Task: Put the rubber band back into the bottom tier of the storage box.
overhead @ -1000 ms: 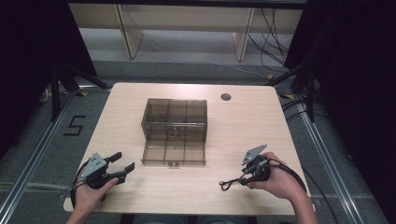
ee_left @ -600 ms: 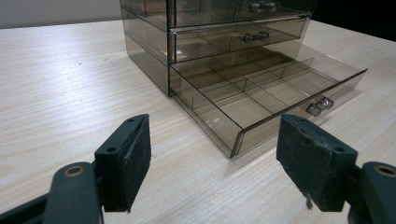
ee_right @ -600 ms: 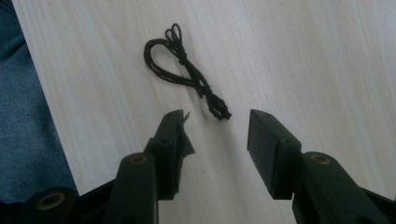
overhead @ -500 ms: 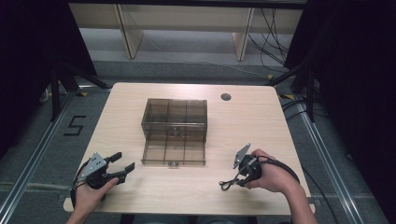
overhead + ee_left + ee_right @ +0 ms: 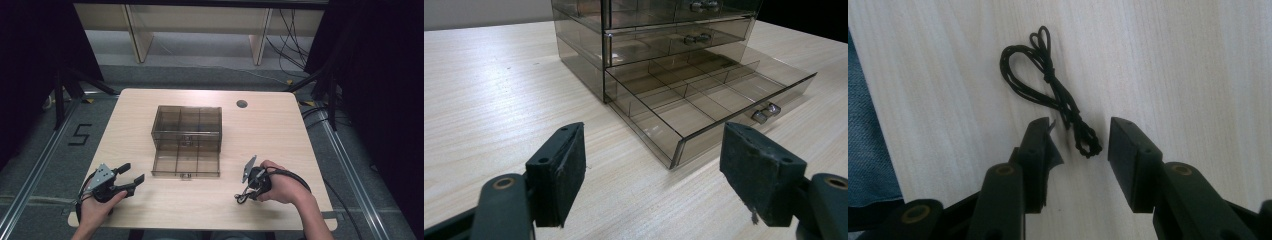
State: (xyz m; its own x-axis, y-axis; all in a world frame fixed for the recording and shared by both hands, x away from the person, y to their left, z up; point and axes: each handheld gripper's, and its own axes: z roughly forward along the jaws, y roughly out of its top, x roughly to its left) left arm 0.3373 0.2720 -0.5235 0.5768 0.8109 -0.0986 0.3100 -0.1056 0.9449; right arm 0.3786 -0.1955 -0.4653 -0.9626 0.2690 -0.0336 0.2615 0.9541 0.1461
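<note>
Cord (image 5: 1058,95) is what I am after, a thin black looped and knotted string lying flat on the table (image 5: 280,130) near its front edge, toward the front right corner. My right gripper (image 5: 1079,145) points down at it with its jaws spread, and the near end of the cord sits between the two pads, touching neither as far as I can tell. From here I see a few ways this could fail. The string is thin and lies flat against the wood, so if I close too high the pads may meet above it and catch nothing. If I close on the very tip alone, the rest could slip free when I lift, since the loops trail away from the jaws. A scrap of torn padding hangs from one pad, which might push the cord aside as the jaws close. My left gripper (image 5: 654,165) waits near the front left corner, jaws wide apart and holding nothing, aimed at the smoky plastic drawer cabinet (image 5: 186,125) in the middle of the table. Its bottom drawer (image 5: 704,100) stands pulled out toward the front edge, divided into compartments. A dangling cord could snag the drawer's front wall or knob (image 5: 765,113) on the way over.
</note>
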